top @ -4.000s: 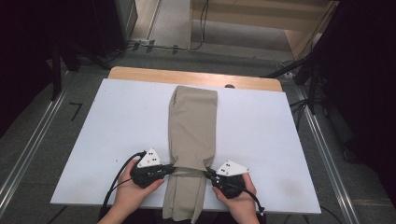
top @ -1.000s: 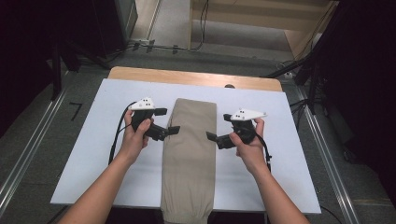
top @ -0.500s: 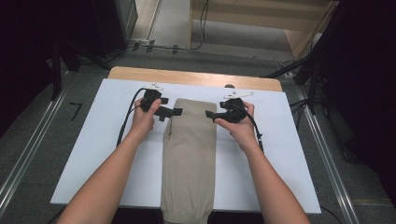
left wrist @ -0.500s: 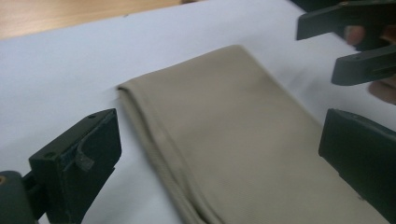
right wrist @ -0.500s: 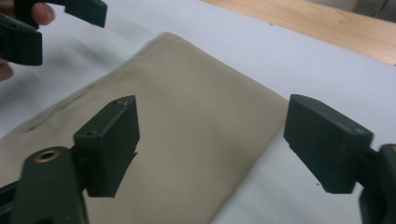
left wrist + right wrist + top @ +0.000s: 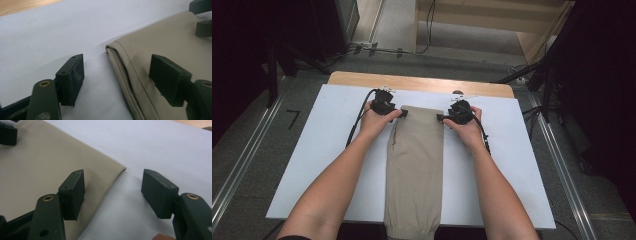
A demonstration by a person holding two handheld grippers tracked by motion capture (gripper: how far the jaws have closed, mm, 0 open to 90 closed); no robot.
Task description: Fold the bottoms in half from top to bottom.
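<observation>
A folded khaki garment (image 6: 414,165) lies lengthwise down the middle of the white table top (image 6: 322,150), its near end hanging over the front edge. My left gripper (image 6: 403,113) is at its far left corner and my right gripper (image 6: 439,118) at its far right corner, both low on the table. In the left gripper view the jaws (image 6: 117,75) straddle the cloth's folded edge (image 6: 160,42) without touching it. In the right gripper view the jaws (image 6: 113,192) straddle the opposite corner (image 6: 45,162) the same way. Both pairs of jaws have just been closing and stand open.
A wooden strip (image 6: 422,82) runs along the table's far edge, just beyond the grippers. Metal rails (image 6: 242,165) flank the table on both sides. A black cable (image 6: 357,125) trails from the left gripper across the white top.
Both hands moved away from the person to the garment's far end and sank to the table. The jaws of both grippers have narrowed around the cloth's corners.
</observation>
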